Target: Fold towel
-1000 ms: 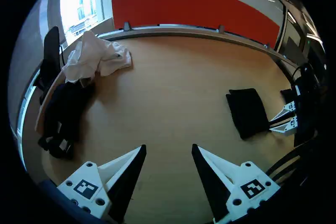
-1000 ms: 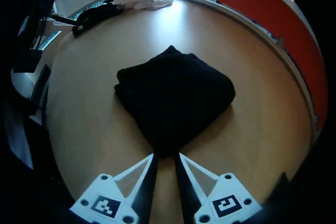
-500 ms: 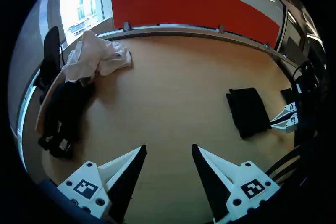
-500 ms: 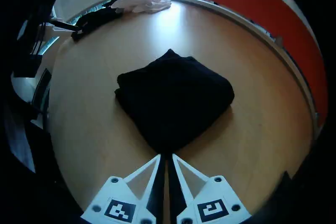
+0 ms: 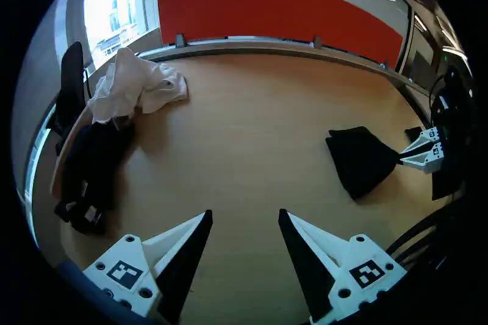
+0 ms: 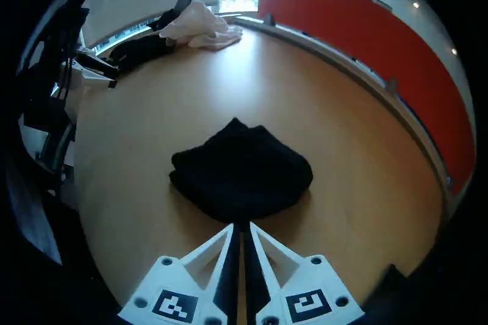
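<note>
One towel (image 6: 244, 169) corner inside the clamped right claw (image 6: 242, 227); left claw (image 5: 244, 213) spread, well apart.

Right gripper view: the near corner of the black towel (image 6: 241, 172) vanishes between the closed fingertips of the right gripper (image 6: 241, 227), dark on dark; depth of bite unreadable.

Left gripper view: the dark heap (image 5: 91, 166) beside the white cloth (image 5: 137, 81) is of indeterminate type. The left gripper (image 5: 244, 216) body is cut off at the lower edge.

Low crossing views, shared towel (image 5: 360, 160)
</note>
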`<action>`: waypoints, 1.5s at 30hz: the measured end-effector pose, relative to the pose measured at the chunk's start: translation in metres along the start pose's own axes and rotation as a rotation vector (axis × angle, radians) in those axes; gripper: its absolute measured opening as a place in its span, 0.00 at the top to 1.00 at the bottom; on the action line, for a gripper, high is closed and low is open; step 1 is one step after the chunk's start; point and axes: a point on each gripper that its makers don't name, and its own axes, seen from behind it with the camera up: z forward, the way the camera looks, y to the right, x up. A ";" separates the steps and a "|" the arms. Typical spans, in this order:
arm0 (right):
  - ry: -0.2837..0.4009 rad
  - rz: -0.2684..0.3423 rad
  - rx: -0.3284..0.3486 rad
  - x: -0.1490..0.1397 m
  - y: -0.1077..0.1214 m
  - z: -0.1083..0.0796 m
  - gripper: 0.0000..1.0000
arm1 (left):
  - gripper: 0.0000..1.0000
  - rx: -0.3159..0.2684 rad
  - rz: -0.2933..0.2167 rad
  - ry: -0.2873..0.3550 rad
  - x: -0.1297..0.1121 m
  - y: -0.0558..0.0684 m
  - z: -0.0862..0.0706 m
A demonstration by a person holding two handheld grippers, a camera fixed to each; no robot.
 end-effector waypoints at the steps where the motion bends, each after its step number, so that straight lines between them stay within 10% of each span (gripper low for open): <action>1: 0.011 -0.004 -0.005 0.006 0.002 -0.002 0.96 | 0.20 -0.002 0.001 0.002 0.001 0.000 0.000; 20: 0.179 -0.007 -0.088 0.084 0.035 -0.056 0.96 | 0.20 -0.022 0.040 0.040 0.021 0.006 -0.002; 45: 0.193 0.062 -0.239 0.067 0.127 -0.125 0.96 | 0.20 -0.064 0.090 0.055 0.036 0.025 0.003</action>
